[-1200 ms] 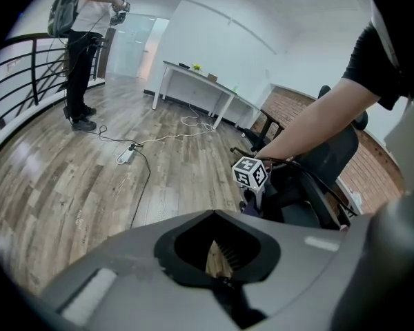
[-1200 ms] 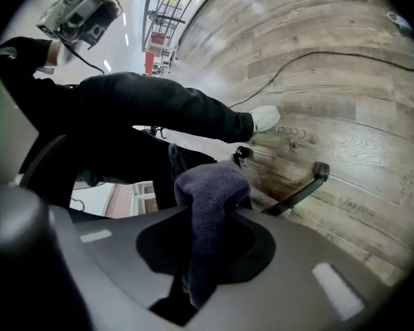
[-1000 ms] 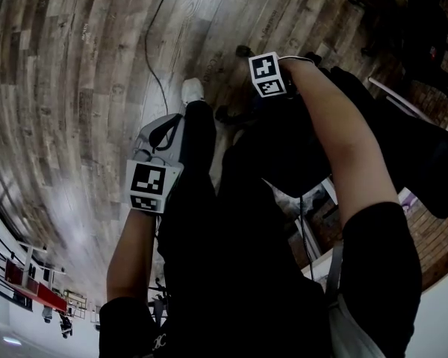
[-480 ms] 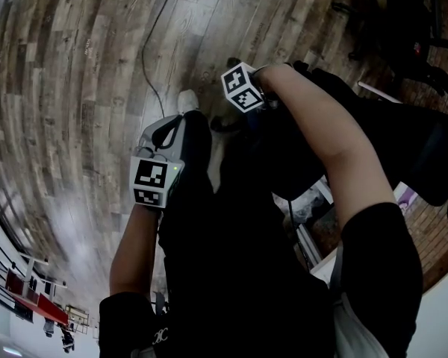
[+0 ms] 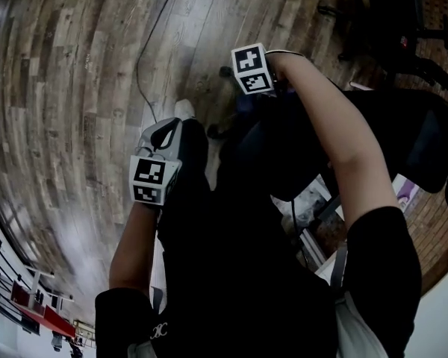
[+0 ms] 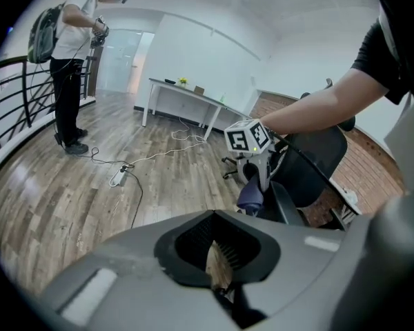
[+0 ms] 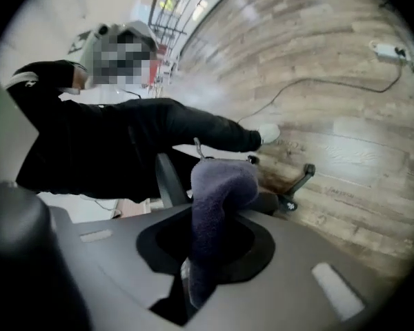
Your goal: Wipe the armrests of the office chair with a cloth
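Apparently the wiping step is at hand, with contact not confirmed. The right claw (image 7: 193, 278) pinches a purple cloth (image 7: 217, 198), and the loose end bunches up and stands out past the jaws. The cloth sits over the office chair (image 5: 403, 136), just beside a dark slab that looks like an armrest (image 7: 167, 179); touching or a hair off, cannot tell. From the left gripper view the cloth droops from the right claw, low in front of the chair's back. The left claw (image 6: 219, 267) is pressed together with nothing in it, held well apart from the chair and pointing toward it.

Judgement: the next move calls for laying the cloth flat on the armrest top and drawing it along the length, pinch kept firm so the cloth does not slip out. The chair's other armrest is not made out in any view
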A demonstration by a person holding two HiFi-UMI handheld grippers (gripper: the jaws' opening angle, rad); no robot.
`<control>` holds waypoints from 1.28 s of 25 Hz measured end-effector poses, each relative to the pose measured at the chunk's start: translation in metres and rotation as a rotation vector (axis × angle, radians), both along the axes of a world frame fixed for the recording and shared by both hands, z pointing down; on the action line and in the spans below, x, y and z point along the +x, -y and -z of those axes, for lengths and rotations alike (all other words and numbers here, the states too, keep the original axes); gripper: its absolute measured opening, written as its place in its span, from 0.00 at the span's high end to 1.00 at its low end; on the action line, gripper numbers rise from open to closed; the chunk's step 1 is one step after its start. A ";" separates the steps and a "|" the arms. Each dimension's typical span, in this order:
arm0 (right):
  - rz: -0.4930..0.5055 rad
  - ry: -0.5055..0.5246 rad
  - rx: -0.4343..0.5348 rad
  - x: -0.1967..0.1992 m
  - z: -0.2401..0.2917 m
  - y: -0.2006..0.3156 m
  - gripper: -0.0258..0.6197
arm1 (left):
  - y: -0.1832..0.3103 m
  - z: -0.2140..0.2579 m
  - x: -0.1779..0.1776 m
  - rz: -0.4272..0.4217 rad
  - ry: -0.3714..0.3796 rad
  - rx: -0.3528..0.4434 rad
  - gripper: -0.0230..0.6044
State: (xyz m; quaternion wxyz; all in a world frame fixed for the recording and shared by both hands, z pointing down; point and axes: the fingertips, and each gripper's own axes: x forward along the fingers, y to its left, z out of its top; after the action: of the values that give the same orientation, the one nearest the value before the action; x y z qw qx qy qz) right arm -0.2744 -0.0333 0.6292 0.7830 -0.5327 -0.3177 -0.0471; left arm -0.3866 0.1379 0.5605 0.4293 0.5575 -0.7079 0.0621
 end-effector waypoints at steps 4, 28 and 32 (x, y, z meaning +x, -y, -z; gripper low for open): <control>-0.260 0.280 -0.079 -0.025 0.041 -0.008 0.86 | 0.024 0.017 -0.007 -0.060 0.035 0.019 0.95; -1.420 0.659 0.876 0.471 0.085 -0.003 0.86 | 0.221 0.096 0.311 -0.771 0.032 0.229 0.95; -1.435 0.575 0.943 0.517 0.059 -0.020 0.86 | 0.216 0.082 0.356 -0.867 0.012 0.221 0.95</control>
State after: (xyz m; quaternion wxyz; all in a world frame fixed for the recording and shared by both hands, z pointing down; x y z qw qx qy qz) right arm 0.2426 -0.0135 0.5707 0.6516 0.2017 -0.7046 0.1958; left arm -0.0305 -0.0779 0.4788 0.2974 0.8447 -0.4139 0.1637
